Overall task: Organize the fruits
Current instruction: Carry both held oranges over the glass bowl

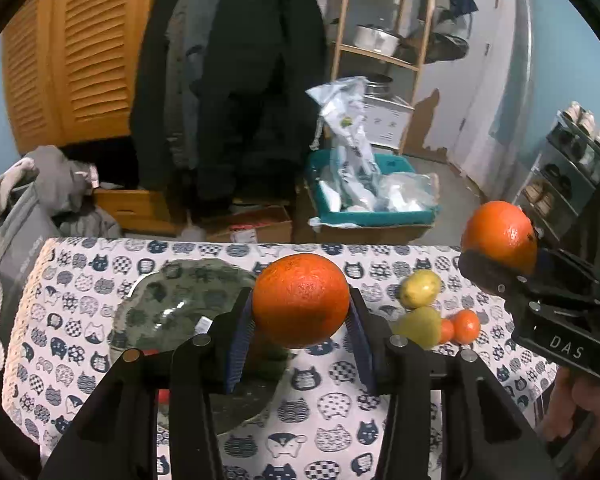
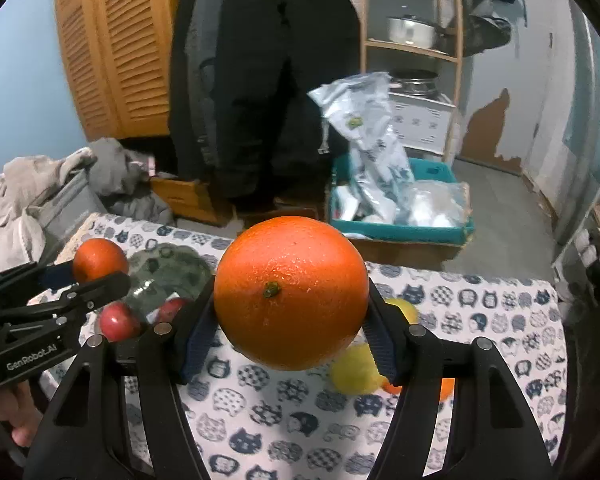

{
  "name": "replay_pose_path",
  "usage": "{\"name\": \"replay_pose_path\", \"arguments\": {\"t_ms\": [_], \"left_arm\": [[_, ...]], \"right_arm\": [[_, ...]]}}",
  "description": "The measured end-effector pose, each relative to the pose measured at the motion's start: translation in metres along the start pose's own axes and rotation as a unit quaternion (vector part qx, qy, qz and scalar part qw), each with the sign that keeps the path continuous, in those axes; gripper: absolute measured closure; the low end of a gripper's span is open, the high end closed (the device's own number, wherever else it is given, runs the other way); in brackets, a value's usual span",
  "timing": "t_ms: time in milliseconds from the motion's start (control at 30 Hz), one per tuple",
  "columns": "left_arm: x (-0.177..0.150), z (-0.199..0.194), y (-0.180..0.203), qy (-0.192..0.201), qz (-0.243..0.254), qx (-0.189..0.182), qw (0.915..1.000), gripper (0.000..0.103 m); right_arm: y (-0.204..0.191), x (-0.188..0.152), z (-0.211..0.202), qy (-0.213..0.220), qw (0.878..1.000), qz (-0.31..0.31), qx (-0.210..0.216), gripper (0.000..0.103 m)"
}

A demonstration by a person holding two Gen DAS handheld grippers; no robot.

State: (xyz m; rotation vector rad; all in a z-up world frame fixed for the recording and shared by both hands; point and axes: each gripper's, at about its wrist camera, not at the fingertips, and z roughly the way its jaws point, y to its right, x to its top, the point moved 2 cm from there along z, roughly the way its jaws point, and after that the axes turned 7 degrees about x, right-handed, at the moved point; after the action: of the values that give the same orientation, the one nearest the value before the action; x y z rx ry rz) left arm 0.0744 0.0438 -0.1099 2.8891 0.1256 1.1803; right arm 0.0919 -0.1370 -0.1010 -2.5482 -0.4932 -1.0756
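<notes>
My left gripper (image 1: 300, 312) is shut on a large orange (image 1: 302, 296), held above the cat-patterned tablecloth (image 1: 332, 404) at the right edge of a green glass bowl (image 1: 168, 304). My right gripper (image 2: 292, 308) is shut on a second, bigger orange (image 2: 288, 280), also lifted off the table. Each view shows the other gripper from the side with its orange: the right one (image 1: 516, 266) and the left one (image 2: 82, 276). Two red apples (image 2: 118, 322) lie in the bowl (image 2: 168, 268). Two lemons (image 1: 420, 288) and two tangerines (image 1: 466, 326) rest on the cloth.
Past the table's far edge stand a teal crate (image 1: 380, 216) of plastic bags, cardboard boxes, hanging dark coats (image 1: 244, 80) and a wooden shelf (image 1: 380, 52) with pots. A clothes pile (image 1: 40, 200) lies left, a shoe rack (image 1: 572, 160) right. A hand (image 2: 8, 416) grips the left tool.
</notes>
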Motion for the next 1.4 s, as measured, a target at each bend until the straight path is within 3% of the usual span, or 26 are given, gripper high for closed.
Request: {"name": "replay_pose_path", "arguments": {"t_ms": [433,867,1400], "left_arm": [[0.001,0.017,-0.060,-0.011,-0.034,0.044,0.9984,0.057],[-0.015,0.064,-0.103,-0.063,-0.056,0.075,0.9936,0.057],[-0.051,0.118,-0.132,-0.140,-0.094,0.074,0.9829,0.057]], "right_arm": [[-0.044,0.016,0.050,-0.020,0.999,-0.023,0.039,0.036],[-0.084,0.012,0.116,-0.067,0.994,-0.046,0.074,0.036],[-0.097,-0.007,0.168,-0.121,0.988,-0.037,0.090,0.036]]}}
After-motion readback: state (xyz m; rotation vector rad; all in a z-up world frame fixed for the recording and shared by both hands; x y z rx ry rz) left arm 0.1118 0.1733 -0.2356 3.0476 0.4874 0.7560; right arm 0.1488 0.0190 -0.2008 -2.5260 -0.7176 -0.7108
